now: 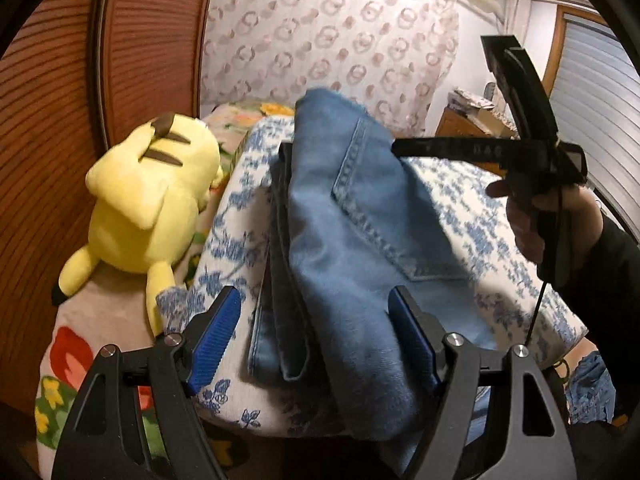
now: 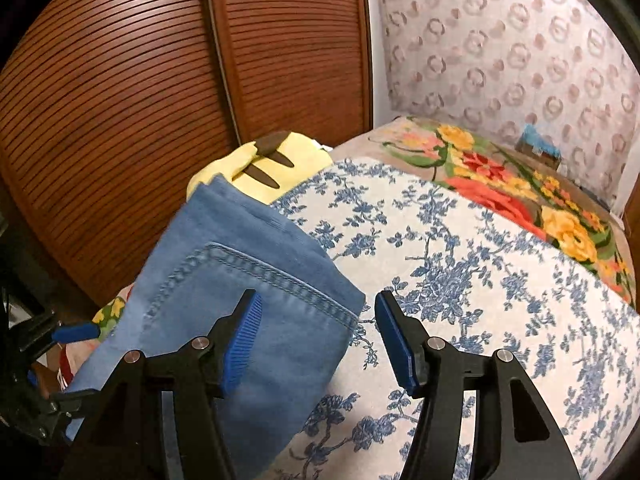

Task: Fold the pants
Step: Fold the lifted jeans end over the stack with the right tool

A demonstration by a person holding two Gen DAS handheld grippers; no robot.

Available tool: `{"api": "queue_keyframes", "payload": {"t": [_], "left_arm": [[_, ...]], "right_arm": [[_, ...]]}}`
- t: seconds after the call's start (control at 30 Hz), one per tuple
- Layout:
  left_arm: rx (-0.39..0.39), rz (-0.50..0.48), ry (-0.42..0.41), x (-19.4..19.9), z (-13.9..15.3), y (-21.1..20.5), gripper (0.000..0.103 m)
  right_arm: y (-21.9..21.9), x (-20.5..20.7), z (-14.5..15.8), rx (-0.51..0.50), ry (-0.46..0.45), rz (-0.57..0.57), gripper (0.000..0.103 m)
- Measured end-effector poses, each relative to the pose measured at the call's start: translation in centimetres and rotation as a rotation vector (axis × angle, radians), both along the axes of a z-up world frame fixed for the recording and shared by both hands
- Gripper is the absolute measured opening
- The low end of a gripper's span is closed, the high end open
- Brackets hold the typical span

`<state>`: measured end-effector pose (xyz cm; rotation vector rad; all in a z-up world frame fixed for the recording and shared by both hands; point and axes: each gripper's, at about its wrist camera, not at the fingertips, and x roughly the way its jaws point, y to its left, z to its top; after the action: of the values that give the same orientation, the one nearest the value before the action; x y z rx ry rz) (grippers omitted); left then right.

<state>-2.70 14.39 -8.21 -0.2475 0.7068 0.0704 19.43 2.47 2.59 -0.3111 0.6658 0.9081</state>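
Left wrist: yellow plush toy (image 1: 148, 200) beside folded jeans (image 1: 352, 240).

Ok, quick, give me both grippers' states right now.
Left gripper: open, fingers astride the folded jeans, pads not pressing.
Right gripper: open and holding nothing; jeans edge lies under its left finger.
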Motion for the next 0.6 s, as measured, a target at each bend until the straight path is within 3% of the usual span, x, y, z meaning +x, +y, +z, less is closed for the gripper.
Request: {"api": "queue_keyframes", "payload": {"t": [0.4,0.5,0.6], "left_arm": [[-0.093,-0.003,0.014,0.0,-2.0,0.4,0.077],[-0.141,-0.017,0.009,-0.2,-2.3,0.5,0.068],[-0.137,-0.017,-0.003,-0.5,-2.2,0.3,0.060]], "right_arm": [[1.7,4.1,-3.4,-0.002,0.099,-0.004,0.085],[1.8,5.3,-4.4,0.021,0.173,0.009,0.085],[1.8,5.8,-4.9,0.042,0.226,0.028,0.085]]}}
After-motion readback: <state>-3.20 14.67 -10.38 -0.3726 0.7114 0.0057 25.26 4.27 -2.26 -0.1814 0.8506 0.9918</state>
